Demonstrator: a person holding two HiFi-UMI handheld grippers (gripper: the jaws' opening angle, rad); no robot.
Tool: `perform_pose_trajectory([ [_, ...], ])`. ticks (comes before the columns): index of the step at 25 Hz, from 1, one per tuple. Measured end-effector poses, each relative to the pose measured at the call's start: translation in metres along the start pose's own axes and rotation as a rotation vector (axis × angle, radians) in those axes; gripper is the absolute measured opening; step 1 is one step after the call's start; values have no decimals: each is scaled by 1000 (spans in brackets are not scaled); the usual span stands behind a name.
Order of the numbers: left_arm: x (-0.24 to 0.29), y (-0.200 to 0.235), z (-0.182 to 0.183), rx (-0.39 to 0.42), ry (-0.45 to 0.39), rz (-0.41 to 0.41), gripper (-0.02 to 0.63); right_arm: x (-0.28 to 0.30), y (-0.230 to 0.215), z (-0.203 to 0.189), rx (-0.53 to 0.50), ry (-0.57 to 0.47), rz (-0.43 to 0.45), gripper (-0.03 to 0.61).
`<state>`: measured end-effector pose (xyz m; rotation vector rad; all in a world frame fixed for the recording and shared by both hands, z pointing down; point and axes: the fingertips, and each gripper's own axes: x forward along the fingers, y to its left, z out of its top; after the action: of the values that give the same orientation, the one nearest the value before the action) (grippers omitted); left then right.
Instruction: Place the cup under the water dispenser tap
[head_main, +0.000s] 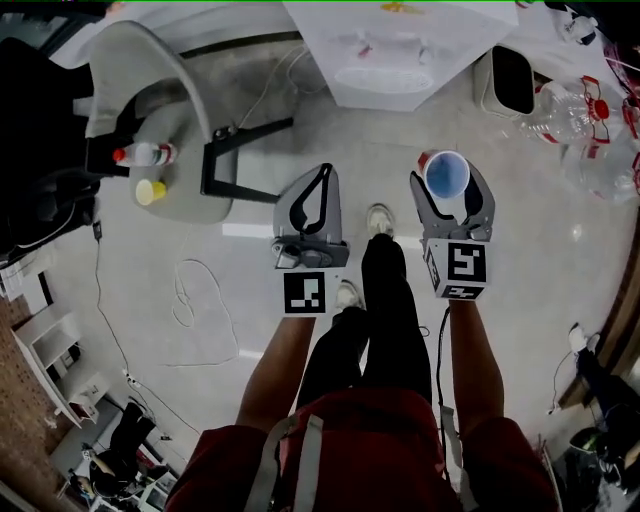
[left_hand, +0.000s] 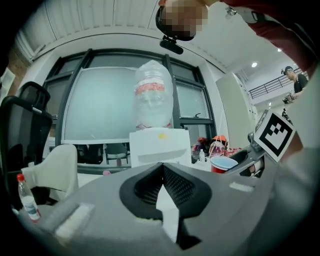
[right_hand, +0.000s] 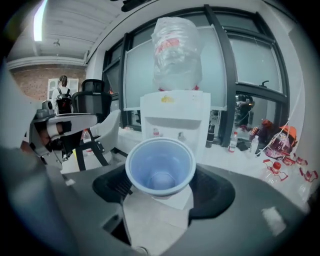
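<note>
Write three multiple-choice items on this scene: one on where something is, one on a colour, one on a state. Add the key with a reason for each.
1. Where is the cup?
A. On the floor.
B. Between the right gripper's jaws.
C. On a windowsill.

2. What colour is the cup's inside?
A. Blue.
B. Green.
C. Black.

3. How do the left gripper's jaws stand?
A. Wide apart.
B. Clamped on a bottle.
C. Together, with nothing between them.

Key:
1 B: the right gripper view shows the cup held between that gripper's jaws.
2 A: its inside shows blue there and in the head view.
3 C: the left gripper view shows the jaw tips meeting on nothing.
</note>
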<state>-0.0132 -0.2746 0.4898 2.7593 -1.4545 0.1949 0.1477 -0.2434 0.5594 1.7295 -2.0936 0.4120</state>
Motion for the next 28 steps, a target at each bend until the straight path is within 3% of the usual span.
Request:
perform_pose_trajectory([
  [7,41,-1,-89,-18,53,-4,0,70,-12,-70,-3,48,12,341],
  [13,58,-2,-142,-25,79,3,0,102,-14,-117,8,91,22,341],
  [19,67,-7,-173,-43,95,6,0,119,-18,-145,2,119,27,341],
  [28,78,-14,-188,-47,111,4,0,153,-36,-139,-2,100,16,341],
])
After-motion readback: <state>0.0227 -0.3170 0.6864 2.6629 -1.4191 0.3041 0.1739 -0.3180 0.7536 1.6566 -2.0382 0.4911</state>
